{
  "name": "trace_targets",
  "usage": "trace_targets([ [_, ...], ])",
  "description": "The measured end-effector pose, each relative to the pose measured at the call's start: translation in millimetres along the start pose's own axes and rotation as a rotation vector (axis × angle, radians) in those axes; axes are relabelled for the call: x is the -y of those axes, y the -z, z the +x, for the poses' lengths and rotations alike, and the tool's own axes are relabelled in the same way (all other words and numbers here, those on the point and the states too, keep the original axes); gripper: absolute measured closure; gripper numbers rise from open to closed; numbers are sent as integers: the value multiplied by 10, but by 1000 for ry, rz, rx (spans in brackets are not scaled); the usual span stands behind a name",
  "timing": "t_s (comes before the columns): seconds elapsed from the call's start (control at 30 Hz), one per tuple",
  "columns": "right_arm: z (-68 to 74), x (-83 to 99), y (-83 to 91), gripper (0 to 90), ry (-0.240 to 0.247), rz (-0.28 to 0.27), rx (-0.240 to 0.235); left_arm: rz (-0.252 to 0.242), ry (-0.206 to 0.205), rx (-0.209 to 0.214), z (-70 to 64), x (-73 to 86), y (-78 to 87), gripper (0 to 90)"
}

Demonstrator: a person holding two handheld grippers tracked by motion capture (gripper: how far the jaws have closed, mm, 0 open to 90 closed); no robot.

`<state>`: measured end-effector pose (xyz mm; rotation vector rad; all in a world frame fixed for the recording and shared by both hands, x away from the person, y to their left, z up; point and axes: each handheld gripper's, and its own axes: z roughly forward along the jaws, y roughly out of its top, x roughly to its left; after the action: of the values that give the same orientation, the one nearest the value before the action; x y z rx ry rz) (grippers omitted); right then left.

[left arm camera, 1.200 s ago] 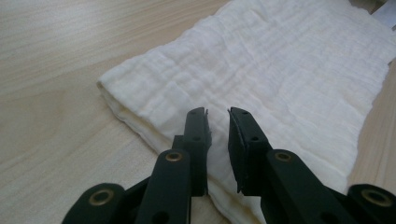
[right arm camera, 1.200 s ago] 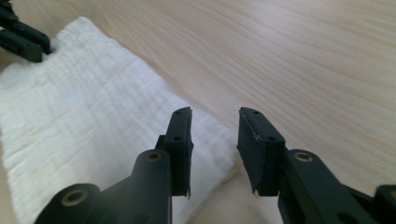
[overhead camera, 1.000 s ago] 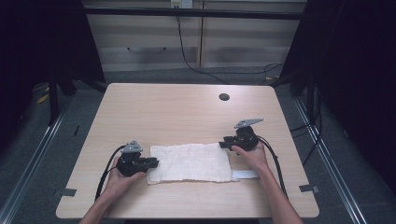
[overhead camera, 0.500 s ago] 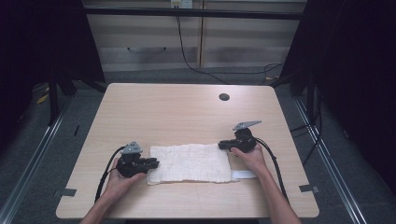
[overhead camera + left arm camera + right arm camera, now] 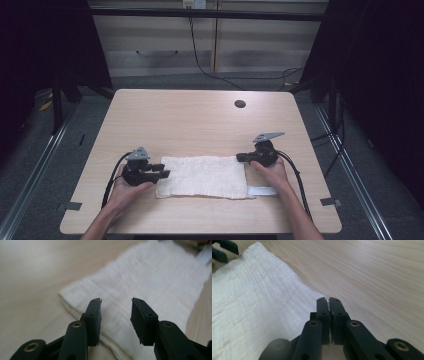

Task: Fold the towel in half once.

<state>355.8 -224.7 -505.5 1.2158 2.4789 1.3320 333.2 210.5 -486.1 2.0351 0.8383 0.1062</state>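
High view first: I see a folded white cloth (image 5: 201,176) lying flat on the bench (image 5: 200,120), near my edge, between my 2 tools. My left tool (image 5: 159,172) sits at the cloth's left end, and in the left gripper view (image 5: 116,312) its jaws stand apart over the cloth (image 5: 150,277), gripping nothing. My right tool (image 5: 241,158) is at the cloth's far right corner; in the right gripper view (image 5: 328,315) its jaws are pinched together on that corner's edge (image 5: 257,290).
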Motion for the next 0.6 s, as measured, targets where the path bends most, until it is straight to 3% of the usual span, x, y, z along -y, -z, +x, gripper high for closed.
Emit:
trace_targets([
  [0.13,-2,-4,-17,874,-3,-3,3,-40,26,-14,220,-177,43,550],
  [0.27,5,-2,-26,872,4,-8,6,-36,76,-59,413,-225,-77,512],
  [0.33,5,-6,-27,871,-2,-12,4,-32,116,-54,477,-193,-185,502],
  [0.43,-8,-7,-34,871,-6,-18,3,33,77,-58,463,-166,-312,496],
  [0.6,-8,-9,-49,870,-7,-15,3,49,60,-47,464,-168,-339,502],
])
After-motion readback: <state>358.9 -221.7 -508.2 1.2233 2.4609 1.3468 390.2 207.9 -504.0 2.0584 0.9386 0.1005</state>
